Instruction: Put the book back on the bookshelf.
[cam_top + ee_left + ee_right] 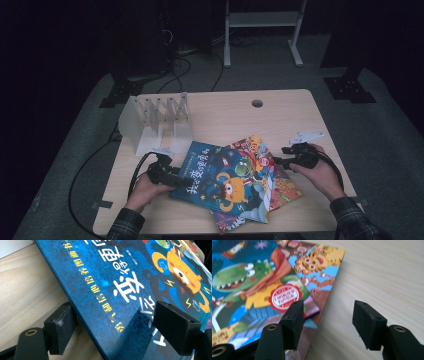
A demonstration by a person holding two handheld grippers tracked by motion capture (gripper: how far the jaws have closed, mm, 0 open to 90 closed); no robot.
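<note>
A loose pile of picture books lies at the table's front centre. On top is a blue book (220, 180) (112, 277) with an orange monster. A dinosaur book (255, 160) (249, 285) lies under it, and a tiger-cover book (322, 262) pokes out beneath. My left gripper (172, 177) (117, 320) is at the blue book's left edge. It is open, one jaw below that raised edge and the other above the cover. My right gripper (280, 161) (327, 315) is open at the pile's right edge, one jaw over the books' border and the other over bare wood.
A white slotted book rack (160, 120) stands at the back left of the wooden table (280, 115). A cable hole (257, 103) sits near the far edge. Cables trail off the left side. Beyond the table are dark floor and a white frame.
</note>
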